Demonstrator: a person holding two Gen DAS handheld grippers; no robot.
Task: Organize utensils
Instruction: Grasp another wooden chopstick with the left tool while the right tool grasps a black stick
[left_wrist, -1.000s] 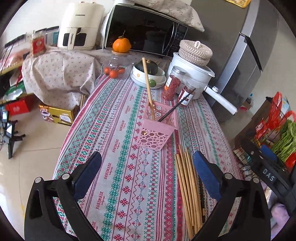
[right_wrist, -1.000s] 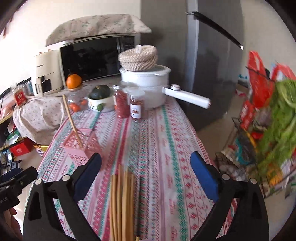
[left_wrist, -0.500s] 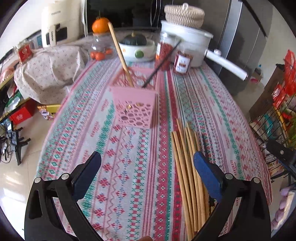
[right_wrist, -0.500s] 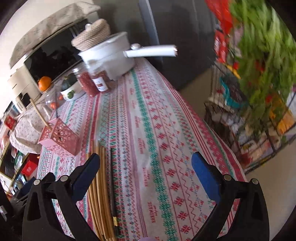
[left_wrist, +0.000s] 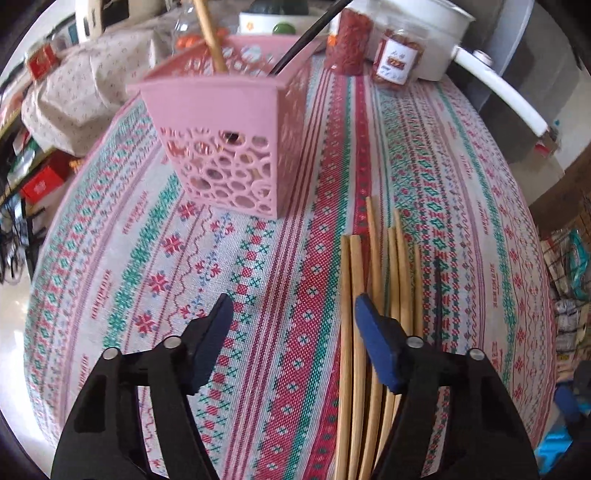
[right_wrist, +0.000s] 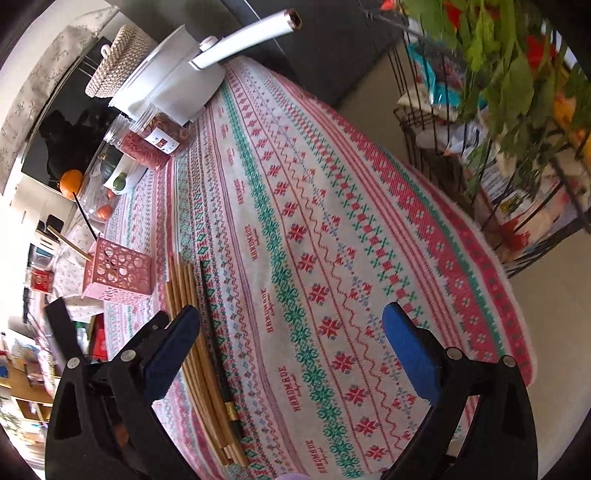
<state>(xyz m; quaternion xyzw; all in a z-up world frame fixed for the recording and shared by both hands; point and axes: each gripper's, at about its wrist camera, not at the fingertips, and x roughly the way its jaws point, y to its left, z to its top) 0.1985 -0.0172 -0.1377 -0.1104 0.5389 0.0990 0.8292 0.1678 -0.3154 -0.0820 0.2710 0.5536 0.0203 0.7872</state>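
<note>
A pink perforated holder (left_wrist: 225, 136) stands on the patterned tablecloth (left_wrist: 147, 258) with one wooden chopstick (left_wrist: 211, 33) and one black chopstick (left_wrist: 310, 33) leaning in it. Several wooden chopsticks (left_wrist: 373, 295) and a black one (left_wrist: 437, 291) lie side by side in front of it. My left gripper (left_wrist: 293, 314) is partly open and empty, low over the cloth, its right finger (left_wrist: 376, 343) over the leftmost chopsticks. My right gripper (right_wrist: 291, 332) is wide open and empty, to the right of the chopstick bundle (right_wrist: 195, 332); the holder (right_wrist: 118, 273) shows at its left.
Two red-filled jars (left_wrist: 373, 48), a white pot with a long handle (left_wrist: 491, 85), a bowl (left_wrist: 273, 22) and a microwave (right_wrist: 62, 122) stand at the table's far end. A wire rack of greens and packets (right_wrist: 498, 129) stands off the right edge.
My left gripper has dropped low and forward to the chopstick bundle and narrowed its opening. My right gripper has tilted and moved down toward the table, staying wide open.
</note>
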